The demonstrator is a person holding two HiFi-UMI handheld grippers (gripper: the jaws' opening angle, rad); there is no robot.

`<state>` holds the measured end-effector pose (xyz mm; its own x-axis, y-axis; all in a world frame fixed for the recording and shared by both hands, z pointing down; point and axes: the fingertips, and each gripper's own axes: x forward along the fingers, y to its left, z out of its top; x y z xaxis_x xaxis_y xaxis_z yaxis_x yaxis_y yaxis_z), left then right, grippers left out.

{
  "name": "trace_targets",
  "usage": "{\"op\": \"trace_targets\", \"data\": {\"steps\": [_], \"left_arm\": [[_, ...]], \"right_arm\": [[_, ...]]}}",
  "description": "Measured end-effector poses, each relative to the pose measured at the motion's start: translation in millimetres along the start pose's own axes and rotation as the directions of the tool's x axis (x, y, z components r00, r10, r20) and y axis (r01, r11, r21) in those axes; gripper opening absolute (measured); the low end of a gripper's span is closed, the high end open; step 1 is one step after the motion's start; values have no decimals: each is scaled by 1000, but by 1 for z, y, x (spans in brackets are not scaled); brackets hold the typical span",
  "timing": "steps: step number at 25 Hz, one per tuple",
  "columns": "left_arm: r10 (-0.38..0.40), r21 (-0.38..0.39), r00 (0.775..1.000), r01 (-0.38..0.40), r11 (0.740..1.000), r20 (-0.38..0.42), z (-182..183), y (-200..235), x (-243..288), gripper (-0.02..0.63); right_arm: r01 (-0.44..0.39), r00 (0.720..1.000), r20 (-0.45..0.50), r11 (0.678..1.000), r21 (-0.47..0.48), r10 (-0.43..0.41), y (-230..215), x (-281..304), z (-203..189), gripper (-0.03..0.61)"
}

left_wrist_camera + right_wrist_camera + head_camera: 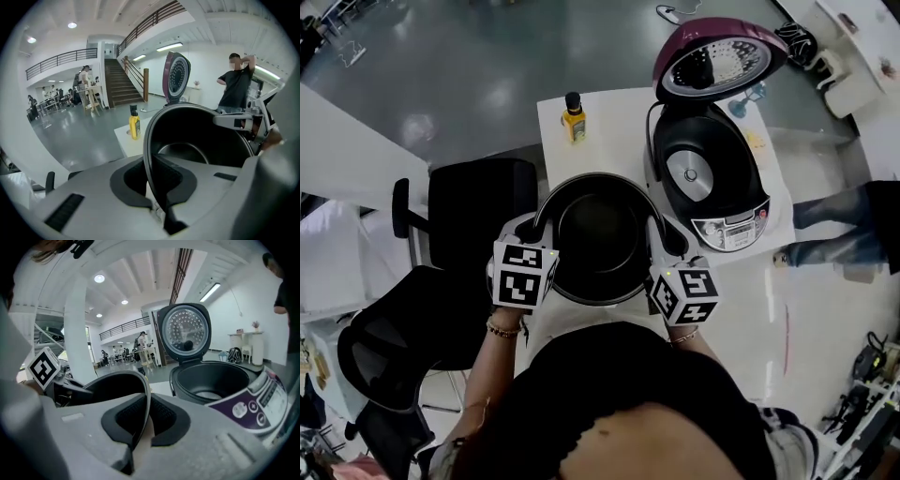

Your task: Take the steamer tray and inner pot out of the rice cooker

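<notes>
Left tool (157, 187): jaws closed on the rim of the inner pot (602, 239), one pad inside the wall and one outside, at the pot's left side. Right tool (139, 420): jaws clamped the same way on the same rim, at the opposite side.

The inner pot is black, upright and mouth up, with a dark interior. It hangs between the two tools, outside the rice cooker (712, 183), over the near edge of the white surface (609, 127). Whether its base touches the surface cannot be told.

The rice cooker stands just beside the pot on the right, with its lid (717, 58) raised. A yellow bottle (573, 119) stands upright at the far left of the surface, apart from the pot. Two black chairs (473, 220) stand left of the surface. A person (236, 84) stands beyond the cooker.
</notes>
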<state>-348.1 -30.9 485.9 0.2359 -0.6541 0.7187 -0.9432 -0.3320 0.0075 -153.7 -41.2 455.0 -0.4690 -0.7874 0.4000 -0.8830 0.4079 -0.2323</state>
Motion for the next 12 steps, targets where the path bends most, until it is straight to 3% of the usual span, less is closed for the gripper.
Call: {"op": "trace_targets", "data": {"steps": [12], "left_arm": [[-129,48,980,137,989,-151,-23,-11,59,8]], "right_arm": [[99,988,-131,985,140,-81,-29,14,-58,28]]}}
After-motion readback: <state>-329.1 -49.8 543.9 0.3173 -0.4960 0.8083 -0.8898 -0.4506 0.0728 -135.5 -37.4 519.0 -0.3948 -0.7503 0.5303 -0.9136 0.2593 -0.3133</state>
